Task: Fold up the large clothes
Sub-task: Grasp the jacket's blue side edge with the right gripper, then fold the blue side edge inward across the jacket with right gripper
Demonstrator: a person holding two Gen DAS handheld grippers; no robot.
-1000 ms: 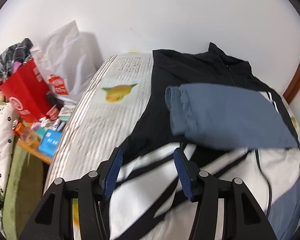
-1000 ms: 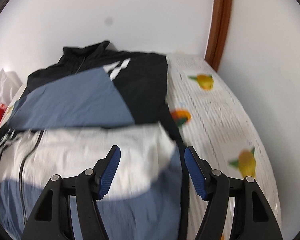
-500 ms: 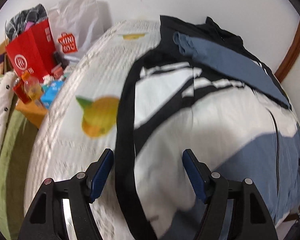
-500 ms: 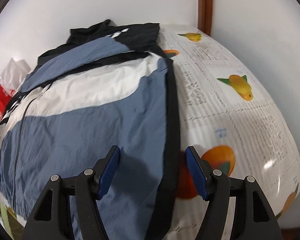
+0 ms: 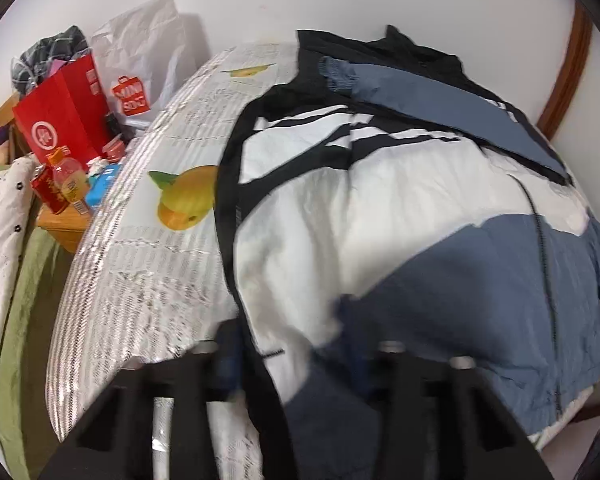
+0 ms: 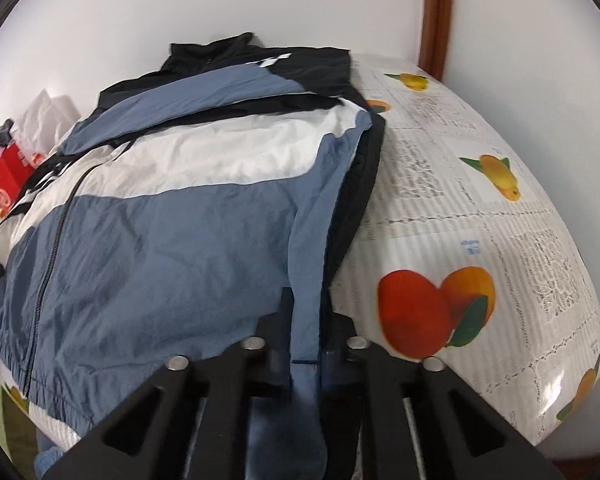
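A large blue, white and black zip jacket (image 5: pixel 400 216) lies spread on the table, collar at the far side, both sleeves folded across its chest. It fills the right wrist view too (image 6: pixel 188 208). My left gripper (image 5: pixel 288 356) is at the jacket's near left hem corner, its jaws around the fabric with a gap still between them; the view is blurred. My right gripper (image 6: pixel 306 344) is shut on the near right hem corner of the jacket.
The table wears a fruit-print cloth (image 5: pixel 152 248) that also shows in the right wrist view (image 6: pixel 480 216). Left of the table stand a red bag (image 5: pixel 56 120), a white bag (image 5: pixel 144 64), bottles and boxes. A white wall is behind, with a brown door frame (image 6: pixel 436 16).
Both grippers pulled back from mid-jacket to its near hem. The right one closed on the right hem corner. The left one lowered onto the left hem corner.
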